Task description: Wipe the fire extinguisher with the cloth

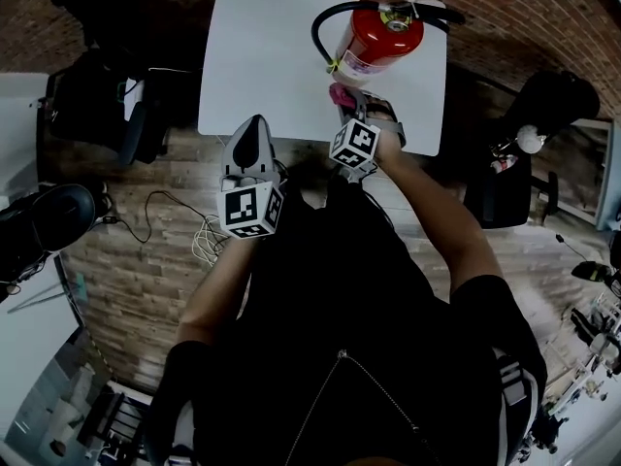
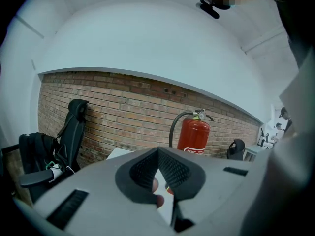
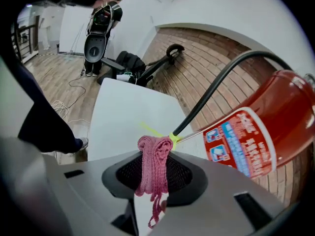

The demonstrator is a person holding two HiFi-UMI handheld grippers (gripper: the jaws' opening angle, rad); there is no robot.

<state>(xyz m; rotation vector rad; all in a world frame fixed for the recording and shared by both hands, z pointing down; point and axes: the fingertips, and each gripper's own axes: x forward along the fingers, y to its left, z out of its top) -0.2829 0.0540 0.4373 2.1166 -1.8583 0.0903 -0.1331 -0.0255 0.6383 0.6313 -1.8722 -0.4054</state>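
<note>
The right gripper (image 1: 353, 103), clenched on the pink cloth (image 3: 153, 154), sits just before the upright fire extinguisher (image 1: 380, 39); the left gripper (image 1: 248, 149), seemingly closed empty, hangs farther off.

Right tool (image 1: 355, 105) reaches forward, jaws clamped on cloth (image 3: 152, 154); left tool (image 1: 250, 136) hangs nearer, jaws together.

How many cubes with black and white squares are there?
2. One cube rides on the left gripper, at the head view's left. The other cube rides on the right gripper, which pinches the pink cloth by the fire extinguisher. None seems hidden.
</note>
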